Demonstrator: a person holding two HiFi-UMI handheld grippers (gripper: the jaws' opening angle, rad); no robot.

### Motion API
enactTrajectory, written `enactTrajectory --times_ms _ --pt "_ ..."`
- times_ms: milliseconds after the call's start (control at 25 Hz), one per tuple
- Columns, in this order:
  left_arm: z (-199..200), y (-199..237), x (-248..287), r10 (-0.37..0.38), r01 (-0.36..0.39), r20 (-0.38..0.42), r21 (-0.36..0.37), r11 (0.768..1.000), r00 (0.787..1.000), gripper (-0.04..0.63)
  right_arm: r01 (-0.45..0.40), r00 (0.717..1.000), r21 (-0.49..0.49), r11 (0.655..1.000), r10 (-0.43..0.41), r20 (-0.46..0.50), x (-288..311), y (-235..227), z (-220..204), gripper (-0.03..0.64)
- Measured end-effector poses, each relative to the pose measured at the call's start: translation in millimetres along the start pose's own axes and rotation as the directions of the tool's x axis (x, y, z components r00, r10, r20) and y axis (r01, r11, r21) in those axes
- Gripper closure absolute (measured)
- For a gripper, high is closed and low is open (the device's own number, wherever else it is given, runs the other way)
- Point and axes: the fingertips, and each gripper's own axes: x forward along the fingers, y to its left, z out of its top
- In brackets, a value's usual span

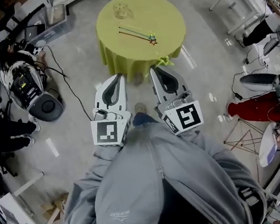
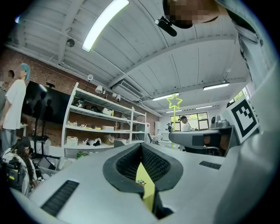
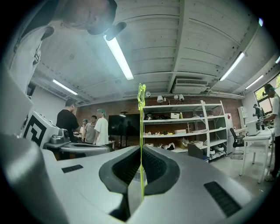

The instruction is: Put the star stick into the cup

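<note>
My right gripper point(image 1: 153, 70) point(image 3: 141, 151) is shut on a thin yellow-green star stick point(image 3: 141, 97). Its star point(image 1: 163, 60) pokes out past the jaws at the near edge of the round table point(image 1: 168, 9). The left gripper view shows that stick point(image 2: 174, 101) standing up from the right gripper. The clear cup point(image 1: 122, 9) stands at the table's far left. Two more sticks point(image 1: 138, 34) lie on the yellow cloth, with a small star at their right end. Beside the right gripper, my left gripper point(image 1: 120, 76) point(image 2: 141, 148) is shut and holds nothing. Both are short of the table.
Robot gear and cables point(image 1: 25, 82) lie on the floor to the left. A red object point(image 1: 251, 108) and stands are on the right. Shelving point(image 3: 192, 127) lines a brick wall, with people point(image 3: 94, 129) standing nearby.
</note>
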Motion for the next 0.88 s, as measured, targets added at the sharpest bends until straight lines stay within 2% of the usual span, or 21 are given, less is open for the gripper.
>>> enactTrajectory --times_ms 160,360,720,880 --pt "5 6 65 0.022 -0.022 0.003 0.001 1.000 1.000 0.580 -0.021 1.000 0.003 1.000 0.021 -0.004 38 -56 3 0.581" --pt "2 21 125 0.048 -0.048 0.004 0.007 0.999 0.999 0.579 -0.053 0.999 0.012 0.999 0.053 -0.005 81 -102 -3 0.581" --pt "3 39 179 0.094 -0.093 -0.014 0.023 0.995 0.996 0.578 -0.063 0.998 0.044 0.997 0.063 -0.008 120 -153 -12 0.581" --pt "-2 51 191 0.087 -0.087 -0.019 0.017 0.996 0.996 0.580 -0.046 0.999 0.047 0.998 0.047 -0.015 129 -160 -19 0.581"
